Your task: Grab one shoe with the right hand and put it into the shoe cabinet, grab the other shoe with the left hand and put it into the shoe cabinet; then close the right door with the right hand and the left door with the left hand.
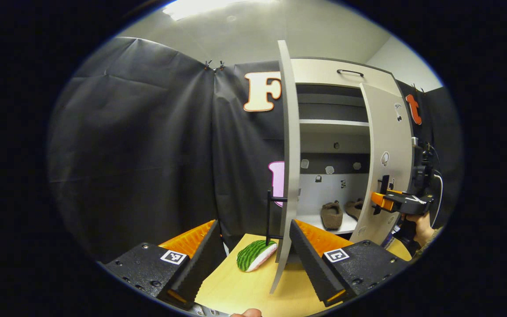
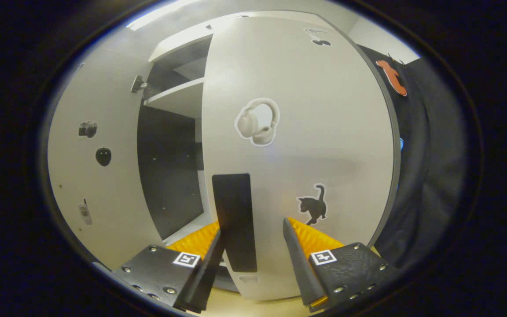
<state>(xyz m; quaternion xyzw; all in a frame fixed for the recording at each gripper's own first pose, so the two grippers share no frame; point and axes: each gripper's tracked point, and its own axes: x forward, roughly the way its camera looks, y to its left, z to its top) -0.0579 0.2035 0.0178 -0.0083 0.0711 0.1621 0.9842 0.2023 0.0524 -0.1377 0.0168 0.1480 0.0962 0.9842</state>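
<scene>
Two brown shoes [image 1: 332, 215] [image 1: 355, 208] sit side by side on the bottom shelf of the white shoe cabinet [image 1: 341, 70]. The left door [image 1: 289, 145] stands open, edge-on, with its black handle [image 1: 270, 215] on the outer side. My left gripper [image 1: 253, 246] is open, and the door's lower edge falls between its fingers. The right door [image 1: 387, 149] is swung partway shut. In the left gripper view my right gripper [image 1: 383, 200], held by a hand [image 1: 425, 229], is at that door's handle. In the right gripper view my right gripper [image 2: 253, 246] is open around the black handle [image 2: 235, 220] on the right door [image 2: 302, 132].
A green striped watermelon-slice object [image 1: 255, 255] lies on the wooden table [image 1: 236, 290] just left of the open left door. Black cloth walls surround the booth. The left door's inner face [image 2: 95, 176] and an upper shelf [image 2: 178, 97] appear in the right gripper view.
</scene>
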